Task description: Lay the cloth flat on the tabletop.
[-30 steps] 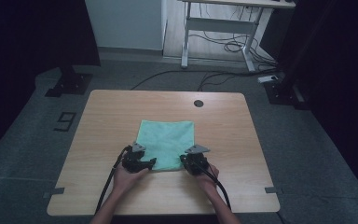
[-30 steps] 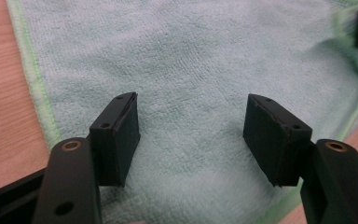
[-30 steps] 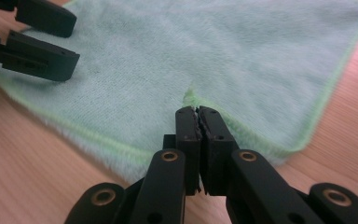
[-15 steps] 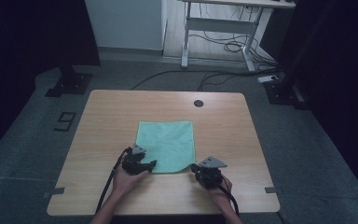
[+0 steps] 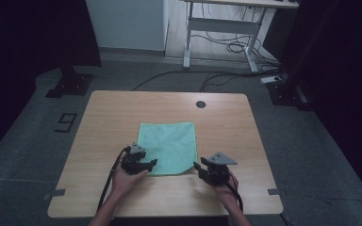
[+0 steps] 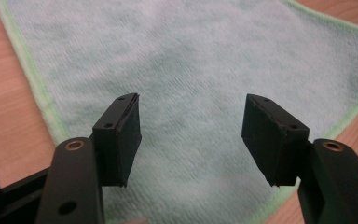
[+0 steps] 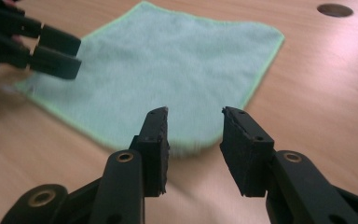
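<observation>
Cloth (image 5: 168, 147), pale green with a lighter hem, lying flat near the middle of the tabletop (image 5: 122, 108), closer to the person's edge; its near right corner is rounded off. Left tongs (image 5: 152, 163) rest at the cloth's near left corner, with jaws wide and nothing between them; in the left gripper view (image 6: 191, 135) the two black jaws stand apart above the cloth (image 6: 191, 60), and whether they touch it cannot be told. Right tongs (image 5: 197, 166) sit just off the cloth's near right corner, over bare wood, their jaws part-open and having just been opening, with nothing between them; in the right gripper view (image 7: 193, 140) the cloth's (image 7: 168, 70) hem lies beyond the jaw tips, apart from them. Left tongs (image 7: 58, 51) appear at that view's upper left, over the cloth's far corner. A dark round hole (image 5: 200, 104) marks the tabletop's far side, well apart from the cloth.
</observation>
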Demonstrator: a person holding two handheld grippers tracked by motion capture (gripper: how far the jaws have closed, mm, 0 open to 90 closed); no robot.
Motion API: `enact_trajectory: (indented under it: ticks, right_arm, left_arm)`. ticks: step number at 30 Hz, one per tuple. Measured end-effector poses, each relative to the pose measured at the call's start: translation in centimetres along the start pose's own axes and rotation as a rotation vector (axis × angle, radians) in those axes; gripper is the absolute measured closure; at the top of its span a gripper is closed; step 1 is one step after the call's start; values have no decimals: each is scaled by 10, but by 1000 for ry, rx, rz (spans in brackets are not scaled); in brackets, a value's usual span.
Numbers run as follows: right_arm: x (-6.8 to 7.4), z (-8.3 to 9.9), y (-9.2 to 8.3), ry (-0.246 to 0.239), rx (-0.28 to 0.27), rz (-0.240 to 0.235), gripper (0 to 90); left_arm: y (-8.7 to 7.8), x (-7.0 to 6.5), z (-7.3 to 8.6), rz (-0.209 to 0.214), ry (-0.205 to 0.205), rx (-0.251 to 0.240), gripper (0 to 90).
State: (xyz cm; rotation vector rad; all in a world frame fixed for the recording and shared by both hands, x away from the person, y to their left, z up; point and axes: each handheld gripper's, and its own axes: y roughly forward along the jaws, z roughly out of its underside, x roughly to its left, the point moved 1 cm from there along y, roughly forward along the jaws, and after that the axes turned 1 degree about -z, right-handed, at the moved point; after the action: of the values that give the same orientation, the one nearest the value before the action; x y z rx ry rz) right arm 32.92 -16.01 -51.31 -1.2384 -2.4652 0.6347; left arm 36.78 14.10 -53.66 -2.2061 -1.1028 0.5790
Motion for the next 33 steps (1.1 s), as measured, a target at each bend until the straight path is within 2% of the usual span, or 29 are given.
enact_trajectory:
  ticks: [3,4,5,8,12,15,20,24,33]
  right_arm:
    - [-5,-13,24,4,8,14,593]
    - [-6,-18,42,-7,38,11,587]
    - [-6,-18,42,-7,38,11,587]
    - [-6,-22,66,-6,76,-22,587]
    - [2,-16,79,-50,132,-59,559]
    - [7,-7,77,-97,152,-61,550]
    - [8,6,71,-137,193,-67,533]
    - [5,12,65,-120,178,-72,540]
    - [5,34,33,-90,148,-77,550]
  left_arm:
    - [6,2,-4,5,-6,13,376]
    - [9,3,-6,3,-10,20,379]
    - [11,4,-7,1,-8,25,379]
    - [19,8,-12,-4,-9,47,382]
    - [23,11,-9,-19,1,64,376]
    - [21,11,-6,-20,9,52,377]
    - [22,7,-4,-34,28,45,362]
    - [21,5,-2,-22,18,43,361]
    - [21,-21,4,-19,100,50,360]
